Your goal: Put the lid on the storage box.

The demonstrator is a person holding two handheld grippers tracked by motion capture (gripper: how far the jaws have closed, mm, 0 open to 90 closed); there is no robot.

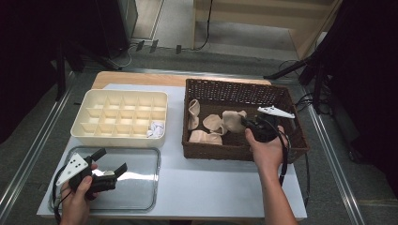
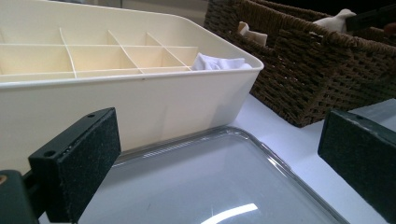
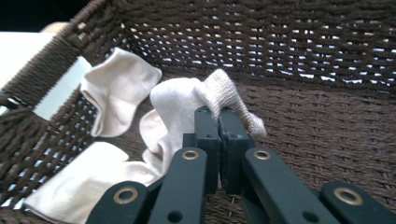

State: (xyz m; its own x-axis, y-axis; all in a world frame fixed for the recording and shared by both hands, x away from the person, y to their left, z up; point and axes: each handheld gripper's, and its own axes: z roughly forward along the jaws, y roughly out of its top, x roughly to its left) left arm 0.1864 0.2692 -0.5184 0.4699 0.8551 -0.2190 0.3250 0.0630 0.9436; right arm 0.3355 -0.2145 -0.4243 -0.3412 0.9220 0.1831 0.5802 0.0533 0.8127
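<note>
Grey floor [image 1: 225, 28] beyond table, far past both grippers. Pale wooden furniture panel [image 1: 281, 21] ahead of right gripper. Dark stand legs [image 1: 300, 70] right, black cables [image 1: 206, 23] trailing across floor. Room dim, table lit.

A recording lab: black curtains, tripod legs [image 1: 291, 70], floor cables [image 1: 206, 28] (table [image 1: 197, 187] framed by metal rails).

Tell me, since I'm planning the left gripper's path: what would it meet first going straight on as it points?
Probably the cream divided organizer's near wall, which stands straight ahead between the open left gripper's jaws, beyond the clear tray beneath it.
</note>
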